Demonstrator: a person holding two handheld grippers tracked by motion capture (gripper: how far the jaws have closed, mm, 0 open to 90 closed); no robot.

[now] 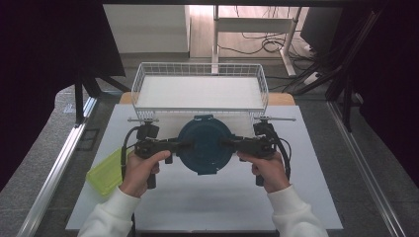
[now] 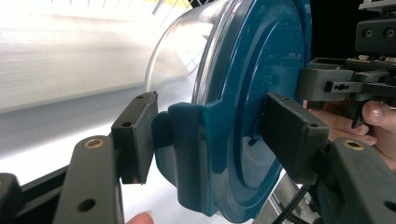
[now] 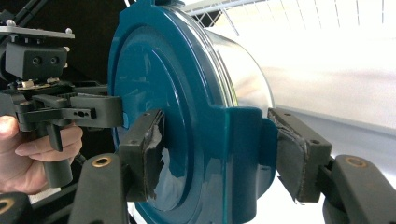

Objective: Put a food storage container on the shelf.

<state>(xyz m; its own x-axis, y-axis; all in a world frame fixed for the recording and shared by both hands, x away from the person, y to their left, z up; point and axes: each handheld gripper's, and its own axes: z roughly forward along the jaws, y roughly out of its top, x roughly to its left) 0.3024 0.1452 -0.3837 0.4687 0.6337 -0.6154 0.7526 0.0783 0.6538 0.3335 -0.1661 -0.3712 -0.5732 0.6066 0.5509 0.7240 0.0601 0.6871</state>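
A round container with a teal lid (image 1: 204, 143) and a clear body (image 2: 182, 51) hangs above the white table mat, held from both sides. My left gripper (image 1: 180, 144) is shut on its left edge. In the left gripper view (image 2: 212, 140) one pad sits on the lid's top and the other on a side clasp. My right gripper (image 1: 228, 143) is shut on the opposite edge. In the right gripper view (image 3: 222, 156) its worn pads (image 3: 148, 156) clamp the lid (image 3: 154, 74) and its clasp in the same way. Each view shows the other hand's gripper beyond the lid.
A white wire basket (image 1: 200, 91) stands at the back of the table, just beyond the container. A yellow-green flat lid (image 1: 106, 173) lies at the mat's left edge by my left forearm. The white mat (image 1: 207, 197) stretches out under and in front of the hands.
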